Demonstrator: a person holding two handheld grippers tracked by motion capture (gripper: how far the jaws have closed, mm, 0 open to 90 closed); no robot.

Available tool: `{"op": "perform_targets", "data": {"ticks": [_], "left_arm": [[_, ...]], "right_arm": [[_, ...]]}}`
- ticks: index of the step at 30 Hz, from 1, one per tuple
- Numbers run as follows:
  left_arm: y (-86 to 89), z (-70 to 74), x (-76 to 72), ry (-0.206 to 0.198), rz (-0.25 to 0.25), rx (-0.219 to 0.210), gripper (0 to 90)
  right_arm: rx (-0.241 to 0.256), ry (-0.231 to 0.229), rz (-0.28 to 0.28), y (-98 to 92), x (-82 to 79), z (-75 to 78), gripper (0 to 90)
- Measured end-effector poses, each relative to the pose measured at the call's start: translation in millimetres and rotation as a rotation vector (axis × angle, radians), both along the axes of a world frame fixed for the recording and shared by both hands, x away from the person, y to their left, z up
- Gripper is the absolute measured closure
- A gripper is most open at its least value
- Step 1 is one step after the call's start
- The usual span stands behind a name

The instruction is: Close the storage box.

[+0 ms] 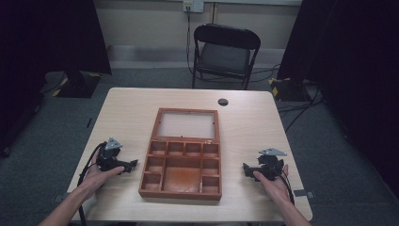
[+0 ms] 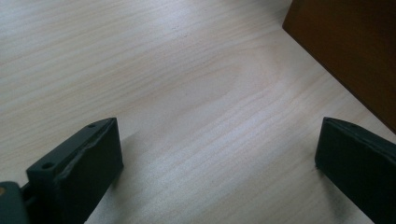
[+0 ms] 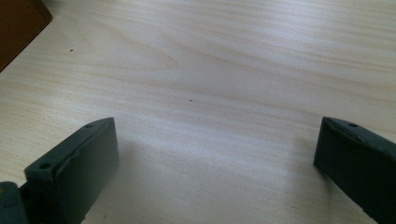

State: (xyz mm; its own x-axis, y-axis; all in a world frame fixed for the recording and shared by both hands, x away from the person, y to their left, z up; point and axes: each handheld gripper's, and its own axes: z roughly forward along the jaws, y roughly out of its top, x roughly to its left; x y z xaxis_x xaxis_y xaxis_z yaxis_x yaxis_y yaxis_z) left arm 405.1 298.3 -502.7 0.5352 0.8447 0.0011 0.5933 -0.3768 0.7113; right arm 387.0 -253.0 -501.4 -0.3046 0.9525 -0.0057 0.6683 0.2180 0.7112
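A brown wooden box [image 1: 181, 167] lies open in the middle of the table, its several compartments bare and its glass-paned lid [image 1: 187, 125] laid flat behind it. My left gripper [image 1: 131, 165] rests on the table just left of the box, jaws wide apart with nothing between them. My right gripper [image 1: 245, 168] rests to the right of the box, open as well. In the left gripper view [image 2: 219, 149] the box's dark side [image 2: 350, 51] shows at the upper right. In the right gripper view [image 3: 217, 149] a corner of the box [image 3: 16, 25] shows at the upper left.
The light wooden table [image 1: 127, 108] has a round cable hole [image 1: 223, 101] near its far edge. A black folding chair [image 1: 225, 54] stands behind the table. Dark curtains hang at both sides, and cables run over the grey floor.
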Motion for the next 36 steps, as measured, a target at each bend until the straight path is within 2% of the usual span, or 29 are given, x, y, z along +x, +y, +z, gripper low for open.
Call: {"op": "perform_targets", "data": {"ticks": [2,4,5,8,10,13,15,17,19,21,24,25,26,27,31,32,33,34,36], "left_arm": [[-0.4,1.6,0.3,0.010,0.008,0.002,1.7],[-0.7,2.7,0.3,0.011,0.022,-0.005,7.5],[-0.6,4.5,0.6,0.018,0.021,-0.022,10.0],[-1.0,6.1,0.5,0.021,0.016,-0.018,15.4],[-0.7,8.0,0.8,0.036,0.009,-0.014,15.9],[-0.9,9.6,1.0,0.041,0.022,-0.020,18.5],[-0.2,12.5,1.0,0.034,0.030,-0.020,19.5],[0.1,16.0,0.4,0.021,0.040,-0.044,20.0],[0.7,19.8,-0.2,0.017,0.047,-0.068,20.1],[1.3,25.3,-0.6,0.012,0.056,-0.086,20.1],[0.4,28.4,-2.2,-0.007,0.049,-0.085,19.1],[-0.2,30.0,-3.2,-0.013,0.033,-0.083,19.1],[-1.1,31.2,-3.9,-0.022,0.031,-0.087,19.1],[-2.0,32.9,-4.2,-0.027,0.029,-0.086,19.1],[-3.6,42.2,-1.6,-0.060,0.041,-0.099,19.1],[-3.6,42.2,-1.6,-0.060,0.041,-0.099,19.1],[-4.1,45.6,-0.7,-0.068,0.049,-0.123,19.1],[-5.0,47.1,-0.1,-0.062,0.048,-0.121,19.1],[-6.2,51.0,1.6,-0.065,0.034,-0.108,19.1]], "right_arm": [[-0.001,0.000,0.000,0.0,0.2,0.0,0.0],[-0.002,0.000,0.000,0.1,0.2,0.0,0.0],[-0.003,0.000,-0.003,0.3,0.3,0.0,0.0],[-0.007,0.010,-0.020,2.3,1.3,0.8,0.0],[-0.009,0.018,-0.036,5.3,2.6,1.5,0.0],[-0.010,0.020,-0.030,7.3,3.0,2.4,1.5],[-0.005,0.025,-0.031,6.3,3.1,4.6,8.4],[0.010,0.017,-0.037,3.4,2.5,7.8,20.0],[0.036,0.014,-0.046,1.5,2.5,9.6,14.5],[0.050,0.001,-0.053,-0.4,2.1,13.0,17.4],[0.042,-0.005,-0.051,0.1,2.6,16.6,17.0],[0.056,0.009,-0.022,1.2,4.4,20.0,17.7],[0.056,0.009,-0.022,1.2,4.4,20.0,17.7],[0.068,0.007,0.005,4.2,6.8,25.2,18.3],[0.039,0.018,0.047,12.2,10.9,29.5,18.9],[0.032,0.015,0.057,14.3,11.4,30.7,19.8],[0.014,-0.004,0.065,15.7,11.4,32.5,21.9],[0.011,-0.024,0.070,16.7,11.2,34.8,23.6],[0.035,-0.040,0.070,18.5,13.7,39.4,22.5]]}}
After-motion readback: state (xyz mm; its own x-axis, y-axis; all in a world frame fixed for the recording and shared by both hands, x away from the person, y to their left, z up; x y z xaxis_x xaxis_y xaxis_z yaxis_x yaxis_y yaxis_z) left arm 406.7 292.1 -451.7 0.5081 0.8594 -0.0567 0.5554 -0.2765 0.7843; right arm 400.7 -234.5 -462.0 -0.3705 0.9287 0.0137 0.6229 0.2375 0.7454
